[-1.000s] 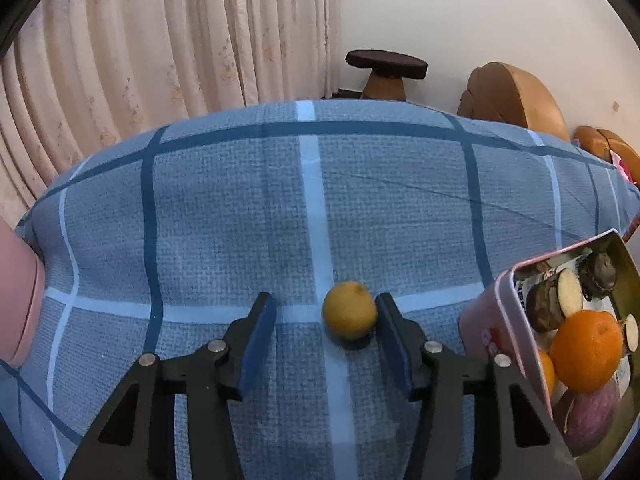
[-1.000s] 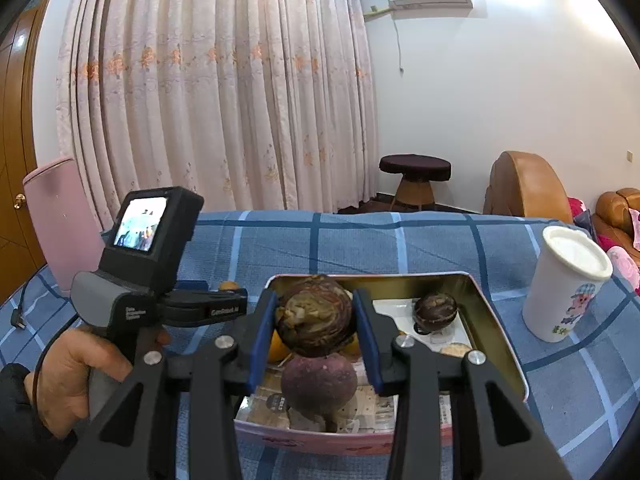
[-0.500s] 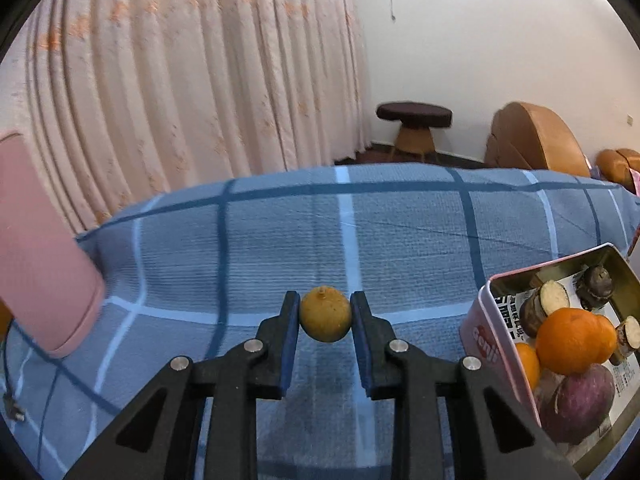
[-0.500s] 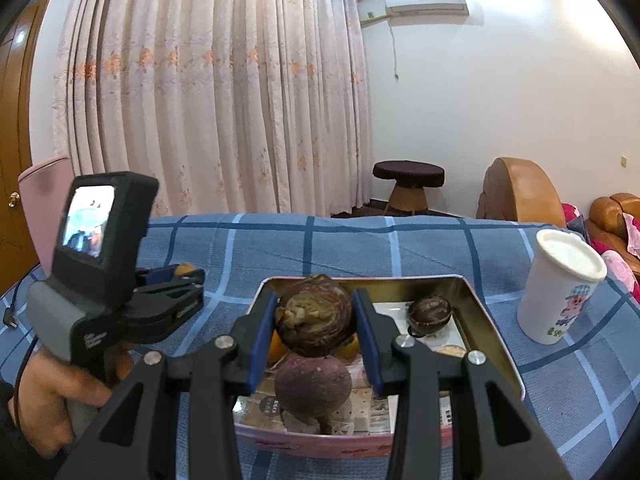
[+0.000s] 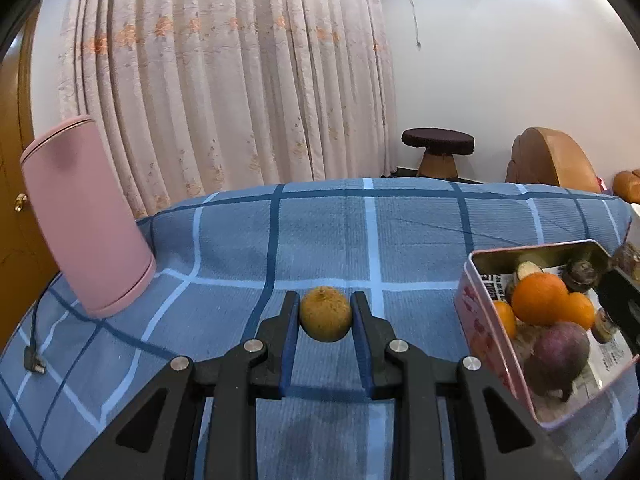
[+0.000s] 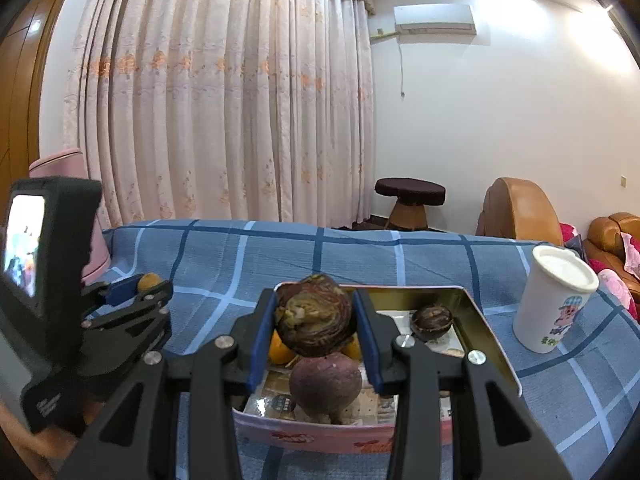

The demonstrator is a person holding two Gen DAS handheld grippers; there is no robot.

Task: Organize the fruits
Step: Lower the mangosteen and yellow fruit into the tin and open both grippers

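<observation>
My left gripper (image 5: 325, 320) is shut on a small yellow-brown round fruit (image 5: 325, 314) and holds it above the blue checked cloth. It also shows at the left of the right wrist view (image 6: 138, 286). My right gripper (image 6: 315, 324) is shut on a dark brown mottled fruit (image 6: 314, 320) above the pink tin (image 6: 312, 434). The tin (image 5: 480, 320) holds oranges (image 5: 538, 298), a purple fruit (image 5: 558, 356) and small dark fruits (image 6: 431, 320).
A pink cylinder container (image 5: 84, 216) stands at the left on the cloth, with a cable plug (image 5: 34, 362) near it. A white paper cup (image 6: 554, 298) stands right of the tin. A stool (image 6: 408, 200) and brown armchairs (image 6: 520, 212) are behind.
My left gripper closed on the yellow-brown fruit and lifted it off the cloth. My right gripper kept its hold on the brown fruit and rose slightly.
</observation>
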